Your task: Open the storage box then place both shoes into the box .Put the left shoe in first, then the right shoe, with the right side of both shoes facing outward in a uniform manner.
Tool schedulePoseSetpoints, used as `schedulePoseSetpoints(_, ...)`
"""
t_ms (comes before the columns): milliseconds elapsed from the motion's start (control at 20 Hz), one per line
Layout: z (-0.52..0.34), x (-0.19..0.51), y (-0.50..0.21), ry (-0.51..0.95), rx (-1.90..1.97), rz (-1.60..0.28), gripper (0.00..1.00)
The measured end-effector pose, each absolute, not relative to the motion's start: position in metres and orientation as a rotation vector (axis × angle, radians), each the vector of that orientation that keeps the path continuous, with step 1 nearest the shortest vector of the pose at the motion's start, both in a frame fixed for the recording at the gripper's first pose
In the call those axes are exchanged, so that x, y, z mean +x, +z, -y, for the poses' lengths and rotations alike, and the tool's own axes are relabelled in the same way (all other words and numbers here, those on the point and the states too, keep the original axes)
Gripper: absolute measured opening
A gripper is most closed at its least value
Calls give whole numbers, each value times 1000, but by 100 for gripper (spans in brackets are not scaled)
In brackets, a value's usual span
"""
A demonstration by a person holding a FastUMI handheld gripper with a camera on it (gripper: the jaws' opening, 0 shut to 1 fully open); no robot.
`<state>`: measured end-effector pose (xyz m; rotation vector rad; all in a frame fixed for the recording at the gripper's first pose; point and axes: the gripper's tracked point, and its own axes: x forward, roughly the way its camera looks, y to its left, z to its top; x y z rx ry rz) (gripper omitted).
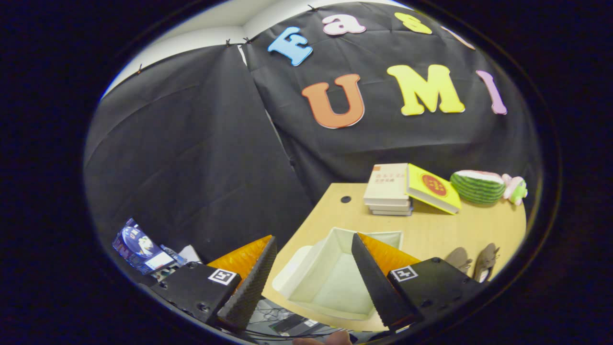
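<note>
Storage box (330,278) on table (431,235), lid off, between gripper (313,273) fingers. Shoes (471,261) right of box. Books (390,189) and watermelon toy (479,186) behind.

No text reads clearly: the top book (387,184) bears characters too small to make out.

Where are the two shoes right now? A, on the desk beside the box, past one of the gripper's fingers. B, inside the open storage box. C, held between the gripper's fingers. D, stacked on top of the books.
A: both shoes lie on the desk next to the open, empty storage box, while the gripper hangs open above the box with nothing between its fingers.
</note>
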<state>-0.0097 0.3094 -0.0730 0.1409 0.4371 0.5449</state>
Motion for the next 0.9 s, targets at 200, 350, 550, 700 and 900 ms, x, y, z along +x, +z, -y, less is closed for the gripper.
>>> schedulePoseSetpoints(200,-237,-7,-75,419,80,-402,100)
schedulePoseSetpoints(350,-183,-6,-80,337,50,-400,100)
schedulePoseSetpoints(550,-120,-8,-102,263,27,-447,100)
schedulePoseSetpoints(700,-80,-7,-139,239,44,-551,100)
schedulePoseSetpoints(900,-41,2,-196,232,61,-699,100)
